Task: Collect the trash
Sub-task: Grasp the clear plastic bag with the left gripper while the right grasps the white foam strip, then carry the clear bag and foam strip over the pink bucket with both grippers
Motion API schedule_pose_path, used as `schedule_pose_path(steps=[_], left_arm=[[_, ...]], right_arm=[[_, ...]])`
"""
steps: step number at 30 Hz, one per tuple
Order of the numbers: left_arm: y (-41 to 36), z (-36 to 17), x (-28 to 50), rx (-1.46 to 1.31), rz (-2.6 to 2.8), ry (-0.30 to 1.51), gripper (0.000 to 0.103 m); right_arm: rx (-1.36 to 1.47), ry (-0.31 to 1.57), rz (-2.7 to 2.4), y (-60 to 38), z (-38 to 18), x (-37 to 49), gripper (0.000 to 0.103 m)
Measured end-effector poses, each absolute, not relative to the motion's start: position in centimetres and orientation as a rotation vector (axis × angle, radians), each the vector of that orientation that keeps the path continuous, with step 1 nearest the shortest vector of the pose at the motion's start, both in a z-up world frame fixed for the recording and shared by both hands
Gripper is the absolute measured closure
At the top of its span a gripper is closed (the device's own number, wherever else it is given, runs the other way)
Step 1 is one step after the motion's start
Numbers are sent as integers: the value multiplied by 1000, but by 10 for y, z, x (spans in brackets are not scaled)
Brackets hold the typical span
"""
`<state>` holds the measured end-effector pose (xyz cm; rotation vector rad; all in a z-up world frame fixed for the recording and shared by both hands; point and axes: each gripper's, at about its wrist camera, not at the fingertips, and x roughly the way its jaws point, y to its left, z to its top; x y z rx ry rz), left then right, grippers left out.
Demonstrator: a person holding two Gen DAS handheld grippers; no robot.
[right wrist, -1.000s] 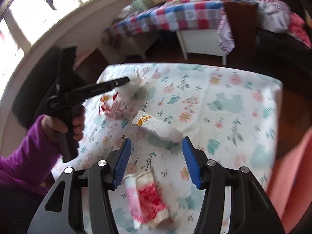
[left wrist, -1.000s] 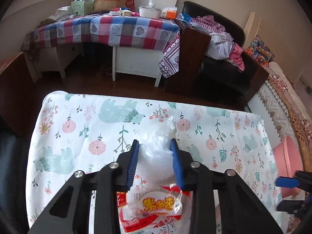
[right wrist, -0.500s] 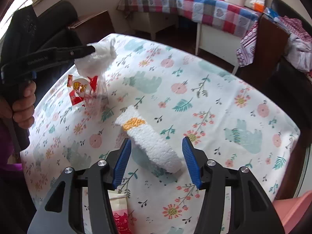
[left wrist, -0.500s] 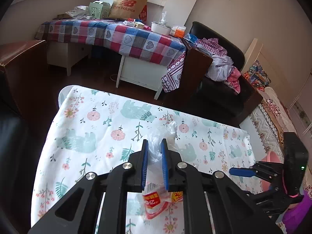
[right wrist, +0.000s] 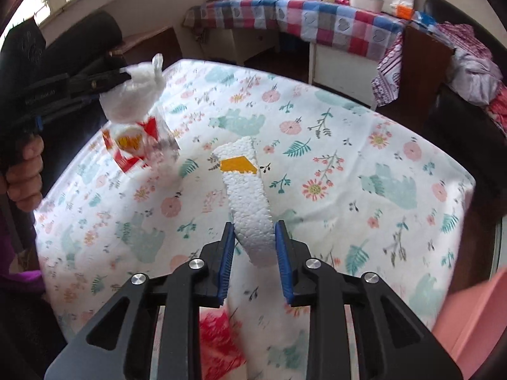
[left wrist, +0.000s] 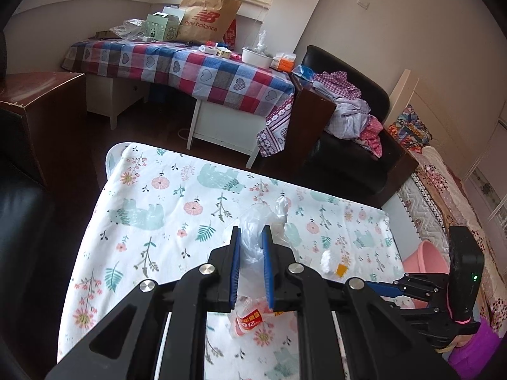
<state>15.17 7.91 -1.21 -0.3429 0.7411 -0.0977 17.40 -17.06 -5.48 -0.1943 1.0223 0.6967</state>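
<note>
Your left tool [left wrist: 251, 264] has clenched on the plastic bag [right wrist: 134, 101] and raised it off the bench [right wrist: 364, 145], upper left. Your right tool [right wrist: 255, 255] has closed in around the foam piece [right wrist: 250, 202], centre frame; firm grip uncertain.
</note>
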Motion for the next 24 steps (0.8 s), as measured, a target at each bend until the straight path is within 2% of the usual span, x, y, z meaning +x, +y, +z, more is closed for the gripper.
schedule_pose_path(steps=[10, 24], left_arm=[[58, 13, 115, -320, -158, 654, 91], [5, 29, 83, -263, -263, 636, 91]], right_arm=[[-51, 915, 592, -219, -16, 119, 77], [126, 862, 441, -273, -3, 68, 77]])
